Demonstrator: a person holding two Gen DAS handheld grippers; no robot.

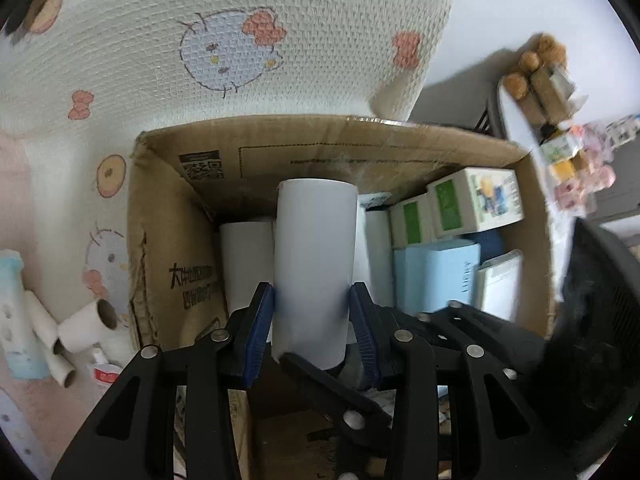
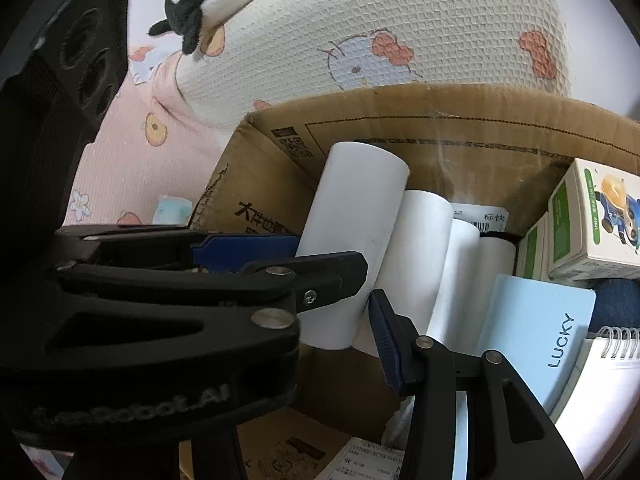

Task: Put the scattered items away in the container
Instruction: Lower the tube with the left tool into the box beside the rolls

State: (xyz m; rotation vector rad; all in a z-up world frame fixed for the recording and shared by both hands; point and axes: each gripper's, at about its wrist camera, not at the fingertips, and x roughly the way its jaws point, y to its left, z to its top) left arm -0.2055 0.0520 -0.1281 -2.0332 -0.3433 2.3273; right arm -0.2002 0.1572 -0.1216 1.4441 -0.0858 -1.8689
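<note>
Left gripper (image 1: 312, 320) clamped a white tube (image 1: 314, 268) between its blue pads, held upright over the cardboard box (image 1: 172, 240). Right gripper (image 2: 332, 300): only one finger clear, grip state could not be told. More tubes (image 1: 246, 264) stood inside, far left; cartons (image 1: 476, 200) right.

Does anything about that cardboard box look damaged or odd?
Yes. The cardboard box has a ragged, torn left wall edge and a crumpled corner. Otherwise its contents look orderly; the white tube held in the left gripper is going in beside similar tubes.
</note>
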